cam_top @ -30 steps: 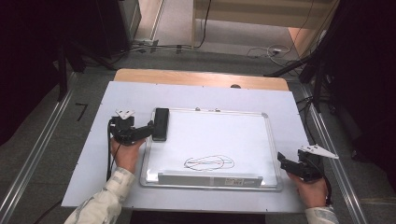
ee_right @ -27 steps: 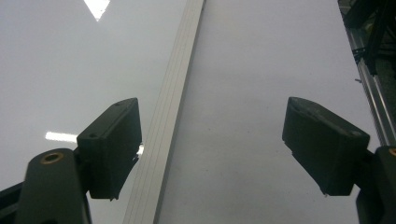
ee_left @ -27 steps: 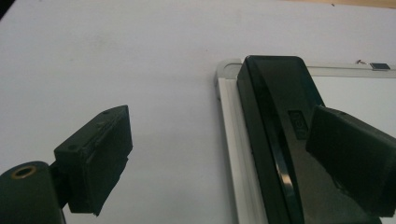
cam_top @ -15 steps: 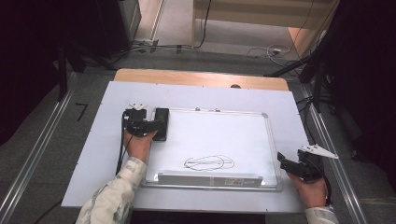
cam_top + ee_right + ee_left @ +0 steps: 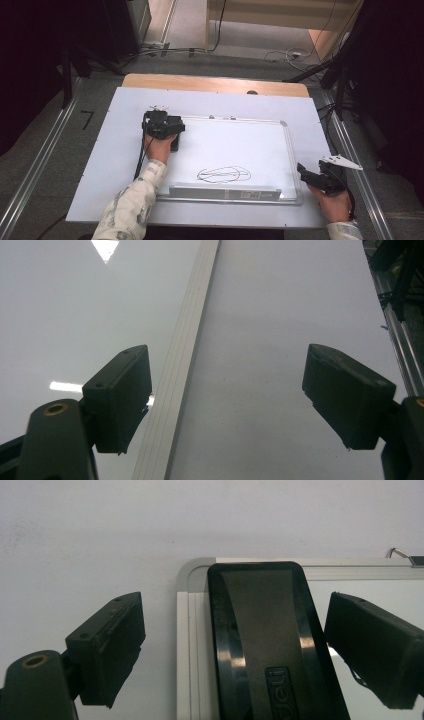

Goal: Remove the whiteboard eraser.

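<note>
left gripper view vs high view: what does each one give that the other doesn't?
Left gripper view alone: the gap between each pad and the black eraser, jaws closing in around it without touching, and the raised lettering on its top. High view alone: the scribble on the whiteboard, the right gripper at the board's right edge, and the table. Shared: the left gripper, the eraser, the board's top-left corner.

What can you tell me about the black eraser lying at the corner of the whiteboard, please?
The eraser is a long black block with rounded corners, seemingly plastic: a glossy raised rim around a duller inset top with embossed lettering. It lies flat on the whiteboard, its far end at the board's rounded frame corner. The left gripper straddles it with the jaws apart; they have just been closing, but a gap shows on each side and neither pad presses on it yet.
</note>
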### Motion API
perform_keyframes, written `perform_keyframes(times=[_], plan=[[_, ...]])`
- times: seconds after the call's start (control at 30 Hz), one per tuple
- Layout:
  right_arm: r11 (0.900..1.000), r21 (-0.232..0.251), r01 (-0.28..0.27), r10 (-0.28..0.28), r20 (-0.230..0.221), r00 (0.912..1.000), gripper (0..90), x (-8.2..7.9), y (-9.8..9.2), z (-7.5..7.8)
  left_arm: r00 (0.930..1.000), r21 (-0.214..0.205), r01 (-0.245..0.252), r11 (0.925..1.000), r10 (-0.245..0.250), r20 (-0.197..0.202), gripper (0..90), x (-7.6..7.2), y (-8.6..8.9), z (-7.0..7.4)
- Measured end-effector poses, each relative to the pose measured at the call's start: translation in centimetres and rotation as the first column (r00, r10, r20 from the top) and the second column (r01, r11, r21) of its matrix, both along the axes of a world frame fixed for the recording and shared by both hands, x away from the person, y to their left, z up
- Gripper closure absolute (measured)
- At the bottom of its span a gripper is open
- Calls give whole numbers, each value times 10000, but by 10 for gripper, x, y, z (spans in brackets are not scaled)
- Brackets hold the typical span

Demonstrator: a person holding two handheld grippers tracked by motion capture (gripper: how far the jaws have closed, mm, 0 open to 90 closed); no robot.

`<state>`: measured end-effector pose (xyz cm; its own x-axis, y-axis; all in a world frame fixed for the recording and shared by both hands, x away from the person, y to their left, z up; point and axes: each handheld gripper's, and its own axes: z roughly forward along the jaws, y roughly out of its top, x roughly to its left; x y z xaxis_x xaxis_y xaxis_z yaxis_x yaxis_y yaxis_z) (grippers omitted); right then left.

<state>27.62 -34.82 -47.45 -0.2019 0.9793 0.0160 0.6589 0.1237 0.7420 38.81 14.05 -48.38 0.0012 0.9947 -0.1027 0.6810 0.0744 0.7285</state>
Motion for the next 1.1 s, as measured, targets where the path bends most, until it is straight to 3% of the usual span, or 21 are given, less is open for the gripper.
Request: perform_keyframes(times=[0.33, 0.5, 0.83, 0.93, 1.1], plan=[[10000, -10, -8, 8, 2, 10000, 184, 0, 0, 0, 9994, 80, 332, 9994, -331, -129, 227, 6, -10, -5], [10000, -7, -13, 13, -1, 10000, 184, 0, 0, 0, 9970, 649, 692, 9955, -667, -396, 350, 5, -13, -6], [10000, -25, -30, 30, 10, 10000, 184, 0, 0, 0, 9899, 596, 1359, 9889, -1330, -497, 397, 1, -16, -6], [10000, -18, -19, 19, -4, 10000, 184, 0, 0, 0, 9909, 617, 1341, 9890, -1333, -168, 399, -2, -17, -8], [10000, -45, -24, 24, -7, 10000, 184, 1, 1, 0, 9907, 740, 1363, 9879, -1364, -42, 401, -3, -18, -9]])
